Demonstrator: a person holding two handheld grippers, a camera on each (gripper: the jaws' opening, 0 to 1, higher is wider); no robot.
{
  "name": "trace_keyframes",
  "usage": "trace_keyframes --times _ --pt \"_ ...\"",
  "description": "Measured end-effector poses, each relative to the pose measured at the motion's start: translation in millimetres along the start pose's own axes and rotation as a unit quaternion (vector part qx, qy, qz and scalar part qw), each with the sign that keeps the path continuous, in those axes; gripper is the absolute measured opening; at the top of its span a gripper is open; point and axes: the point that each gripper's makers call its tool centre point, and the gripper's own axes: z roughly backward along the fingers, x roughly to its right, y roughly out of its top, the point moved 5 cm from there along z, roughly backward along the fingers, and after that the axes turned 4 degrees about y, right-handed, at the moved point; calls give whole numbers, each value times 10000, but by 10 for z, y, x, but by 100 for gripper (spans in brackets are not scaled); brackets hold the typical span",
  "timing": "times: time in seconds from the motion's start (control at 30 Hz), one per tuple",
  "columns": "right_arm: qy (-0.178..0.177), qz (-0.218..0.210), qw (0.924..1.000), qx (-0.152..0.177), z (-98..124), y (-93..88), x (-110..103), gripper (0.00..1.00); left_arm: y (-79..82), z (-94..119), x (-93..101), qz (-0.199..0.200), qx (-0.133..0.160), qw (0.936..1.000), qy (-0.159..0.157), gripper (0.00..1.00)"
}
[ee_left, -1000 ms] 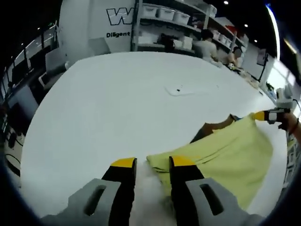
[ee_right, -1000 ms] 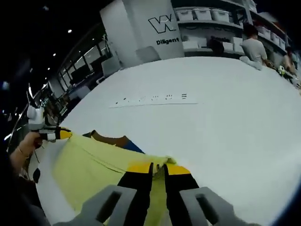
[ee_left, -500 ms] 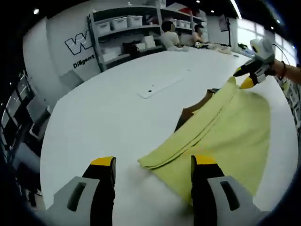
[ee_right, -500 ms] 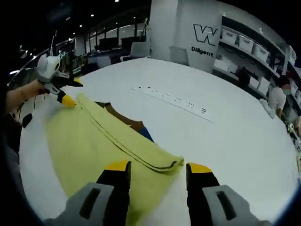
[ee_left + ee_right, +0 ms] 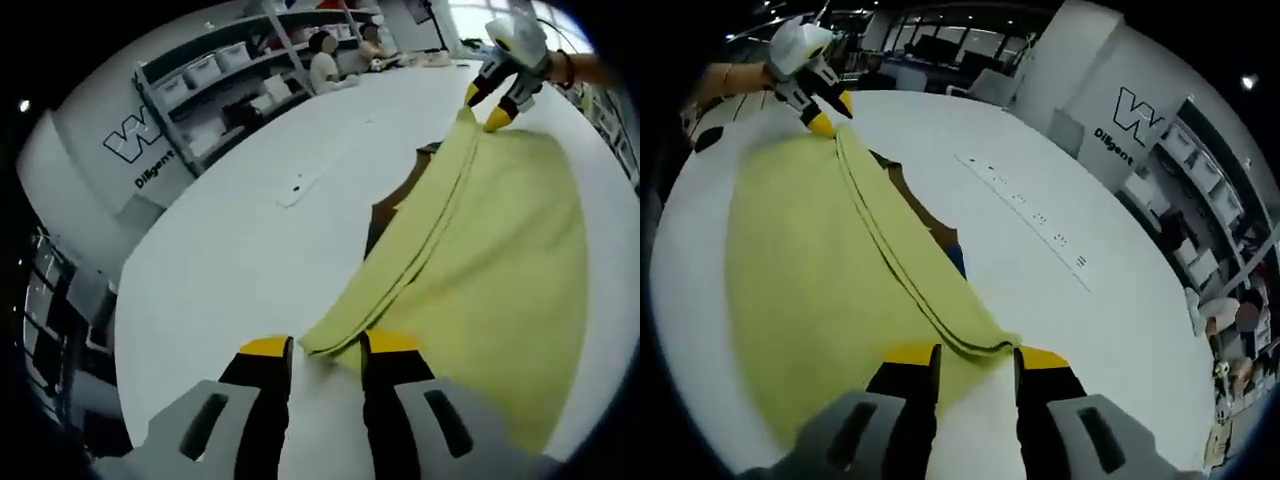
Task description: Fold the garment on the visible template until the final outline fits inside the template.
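Yellow garment (image 5: 480, 260) lies spread on the white table (image 5: 230, 250), already doubled over so that layered edges run in a long line between our two tongs; a brown and blue piece (image 5: 935, 232) peeks from under it, perhaps the template, though we cannot tell.

Our left gripper (image 5: 327, 352) sits at one corner with its jaws narrowed around the stacked hem, and we judge it pinched on the cloth. In the right gripper view, our right gripper (image 5: 975, 358) has its jaws drawn in on the opposite corner, seemingly clamped on the fabric too.

The cloth looks thin, soft and light; it should drape and sag between holds. We think corners, with all layers caught together, are the best grip.
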Motion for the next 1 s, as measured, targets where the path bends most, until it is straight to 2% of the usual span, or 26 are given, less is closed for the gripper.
trace_keyframes --times 0.2,0.3,0.53,0.6,0.87,1.0 --pt "-8 84 10000 37 -47 -4 93 11 -22 -40 13 178 -15 9998 -102 12" --pt "34 49 10000 63 -68 -15 109 1 -28 -51 24 213 -34 9997 -120 4" --pt "60 -162 9997 163 -87 -14 168 0 -11 -52 17 392 -28 9991 -170 3" --pt "56 -309 9991 276 -91 11 195 0 6 -40 -7 507 -7 9986 -174 3" --pt "56 -702 9965 454 -152 59 296 0 71 -78 -77 535 22 9985 -137 2" --pt "43 -1006 9935 526 -222 59 372 0 106 -119 -143 763 12 9971 -81 2"
